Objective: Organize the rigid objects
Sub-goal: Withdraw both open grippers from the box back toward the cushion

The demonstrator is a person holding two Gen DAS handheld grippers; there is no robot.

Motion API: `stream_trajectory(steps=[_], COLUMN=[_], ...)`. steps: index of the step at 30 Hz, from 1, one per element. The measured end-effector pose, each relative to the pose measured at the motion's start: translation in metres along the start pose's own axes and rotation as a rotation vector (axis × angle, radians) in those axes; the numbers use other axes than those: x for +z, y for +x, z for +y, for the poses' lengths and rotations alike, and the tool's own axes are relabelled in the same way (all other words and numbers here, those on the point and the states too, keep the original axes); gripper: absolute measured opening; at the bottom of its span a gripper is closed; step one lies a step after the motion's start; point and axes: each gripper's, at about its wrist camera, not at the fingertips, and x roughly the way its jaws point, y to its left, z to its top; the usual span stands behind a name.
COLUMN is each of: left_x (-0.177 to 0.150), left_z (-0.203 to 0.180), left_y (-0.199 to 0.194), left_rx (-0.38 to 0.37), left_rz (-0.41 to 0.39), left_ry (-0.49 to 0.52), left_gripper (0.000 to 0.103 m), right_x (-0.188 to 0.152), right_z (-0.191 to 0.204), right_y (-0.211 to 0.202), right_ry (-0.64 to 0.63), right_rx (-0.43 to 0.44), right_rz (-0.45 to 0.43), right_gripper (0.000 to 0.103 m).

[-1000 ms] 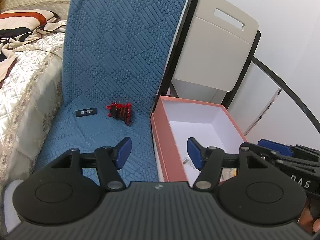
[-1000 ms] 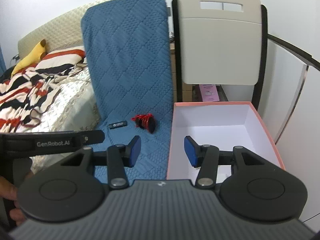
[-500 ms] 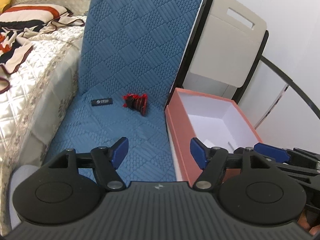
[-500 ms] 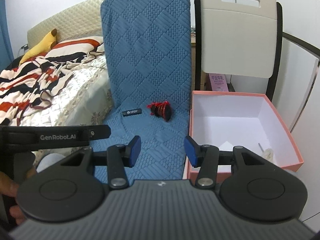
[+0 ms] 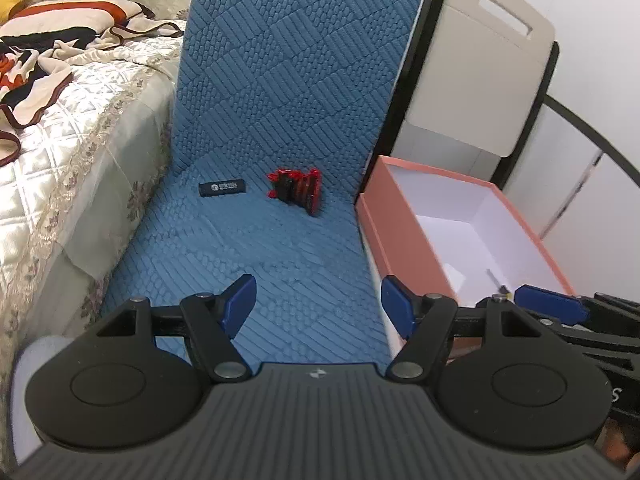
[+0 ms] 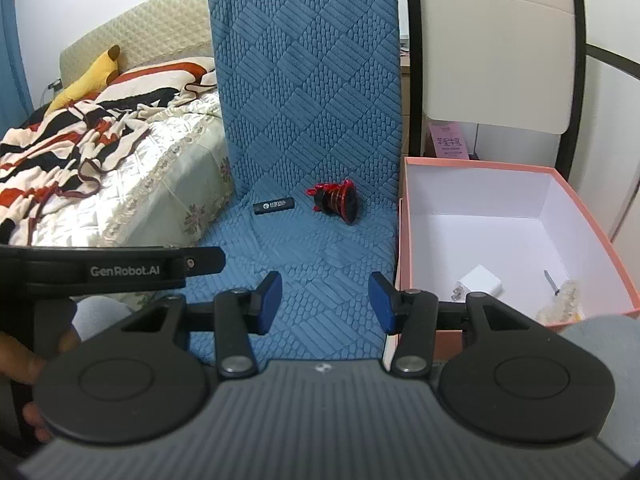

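A small black stick (image 5: 222,189) (image 6: 275,205) and a red-and-black ribbed object (image 5: 298,189) (image 6: 336,200) lie at the back of a blue quilted seat (image 5: 256,256) (image 6: 312,264). A pink box (image 5: 404,248) (image 6: 600,236) with a white inside stands to the right; in it lie a white charger (image 6: 480,285) and a small tool (image 6: 551,281). My left gripper (image 5: 318,306) is open and empty over the seat's front. My right gripper (image 6: 325,299) is open and empty, near the box's left wall.
A bed (image 5: 60,128) (image 6: 120,160) with a striped blanket lies to the left. A beige folding chair (image 5: 480,68) (image 6: 496,52) stands behind the box. The left gripper's body (image 6: 112,268) shows at the left of the right wrist view.
Both grippers have pulled back from the box toward me and shifted left over the seat. The box's contents have come into the right wrist view. Both stay open.
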Motion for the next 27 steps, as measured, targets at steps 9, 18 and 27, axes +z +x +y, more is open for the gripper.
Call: stream_trajectory(steps=[9,18,27], left_x=[0.01,0.017,0.039], left_z=[0.031,0.067,0.102], left_y=[0.064,0.134,0.194], left_rx=[0.037,0.034,0.018], left_rz=[-0.004,0.026,0.092], left_ry=[0.0,-0.008,-0.062], left_gripper=[0.074,0.074,0.074], right_x=[0.001,0.009,0.037], right_z=[-0.009,-0.017,-0.021], right_y=[0.05,0.096,0.148], right_ry=[-0.029,-0.055,-0.104], right_rx=[-0.001,-0.004,-0.015], right_rz=[-0.013,0.002,-0.001], right_gripper=[0.05,0.05,0.072])
